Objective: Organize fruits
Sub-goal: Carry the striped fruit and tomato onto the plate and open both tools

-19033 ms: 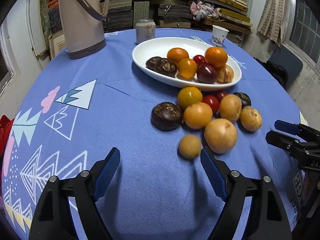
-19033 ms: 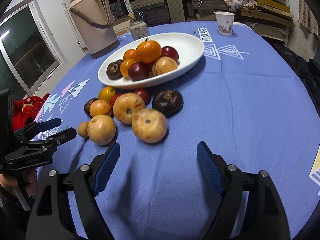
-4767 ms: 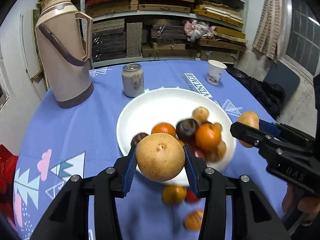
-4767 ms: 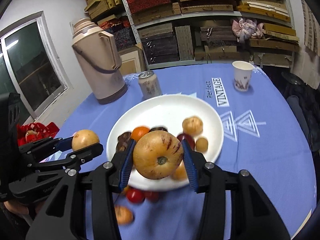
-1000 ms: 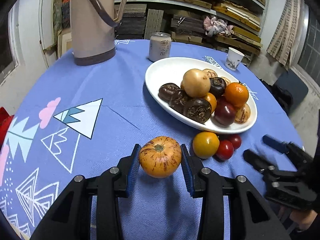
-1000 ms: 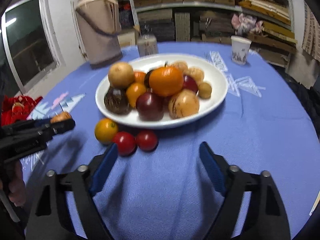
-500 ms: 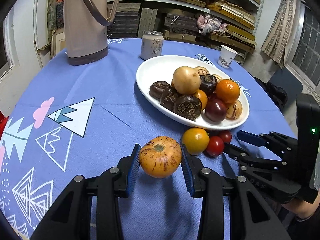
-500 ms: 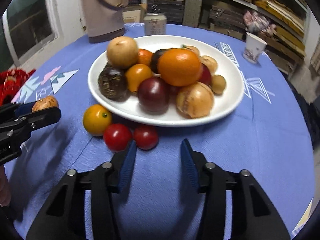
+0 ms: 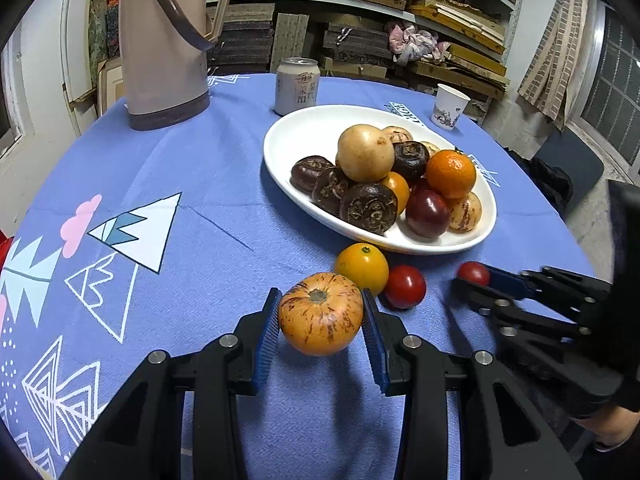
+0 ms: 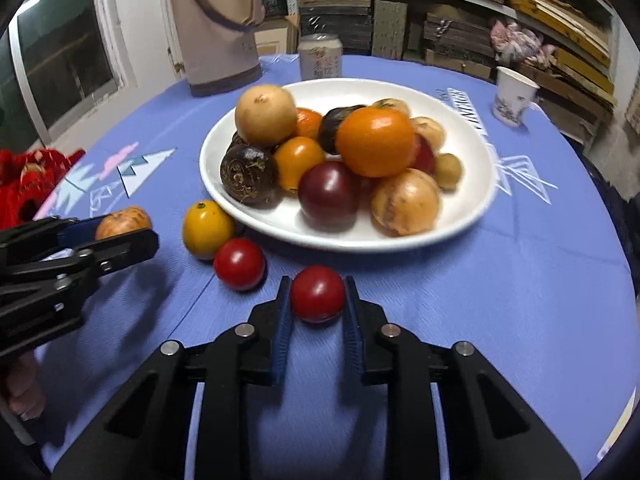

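Right tongs [image 10: 316,300] clamping tomato [image 10: 317,293], plate [image 10: 472,216] heaped

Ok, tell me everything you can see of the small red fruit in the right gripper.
The small red fruit is round, smooth and glossy, like a cherry tomato, with no stem showing. It sits between the blue pads of the right gripper, whose jaws have just closed on its two sides. It is in front of the white plate, apart from the plate's rim, with a second red fruit close on its left but not touching. Whether it has left the blue tablecloth I cannot tell.
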{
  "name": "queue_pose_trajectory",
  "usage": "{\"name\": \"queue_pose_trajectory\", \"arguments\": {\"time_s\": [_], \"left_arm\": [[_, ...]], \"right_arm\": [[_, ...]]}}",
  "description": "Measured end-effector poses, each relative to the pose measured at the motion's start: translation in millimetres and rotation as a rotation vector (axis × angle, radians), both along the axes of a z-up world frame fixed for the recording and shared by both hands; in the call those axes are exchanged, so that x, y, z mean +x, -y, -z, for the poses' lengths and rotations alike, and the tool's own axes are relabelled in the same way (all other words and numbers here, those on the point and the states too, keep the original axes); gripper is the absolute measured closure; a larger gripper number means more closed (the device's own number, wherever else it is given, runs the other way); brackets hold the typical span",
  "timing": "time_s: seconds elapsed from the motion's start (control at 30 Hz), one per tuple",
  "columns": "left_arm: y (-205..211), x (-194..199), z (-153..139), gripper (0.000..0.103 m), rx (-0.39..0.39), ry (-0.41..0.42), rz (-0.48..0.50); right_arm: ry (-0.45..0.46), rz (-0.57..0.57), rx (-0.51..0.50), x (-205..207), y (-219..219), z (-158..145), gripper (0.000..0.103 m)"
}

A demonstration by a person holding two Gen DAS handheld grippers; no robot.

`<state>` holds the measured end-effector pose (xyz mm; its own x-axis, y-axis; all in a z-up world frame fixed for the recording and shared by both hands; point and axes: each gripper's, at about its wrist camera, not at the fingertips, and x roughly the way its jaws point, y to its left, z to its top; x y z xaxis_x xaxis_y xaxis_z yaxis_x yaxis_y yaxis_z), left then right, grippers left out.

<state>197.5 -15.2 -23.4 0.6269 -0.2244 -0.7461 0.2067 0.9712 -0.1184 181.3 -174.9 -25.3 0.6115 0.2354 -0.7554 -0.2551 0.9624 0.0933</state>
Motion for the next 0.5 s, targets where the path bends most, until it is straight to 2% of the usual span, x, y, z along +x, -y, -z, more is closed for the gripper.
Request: {"name": "queue_pose_trajectory", "arguments": {"time_s": [0.3,0.4,0.5], "left_arm": [[24,-11,2,0.063,0.021,0.025,0.065],[23,-13,-7,0.063,-0.017,0.023,0.066],[27,-10,-22,0.063,-0.012,0.039,0.073]], "right_arm": [[0.075,0.04,0.057,-21,32,-38,0.078],[0.087,0.055,0.086,-17,45,-48,0.078],[0.095,0.063,0.109,-10,53,-57,0.078]]}}
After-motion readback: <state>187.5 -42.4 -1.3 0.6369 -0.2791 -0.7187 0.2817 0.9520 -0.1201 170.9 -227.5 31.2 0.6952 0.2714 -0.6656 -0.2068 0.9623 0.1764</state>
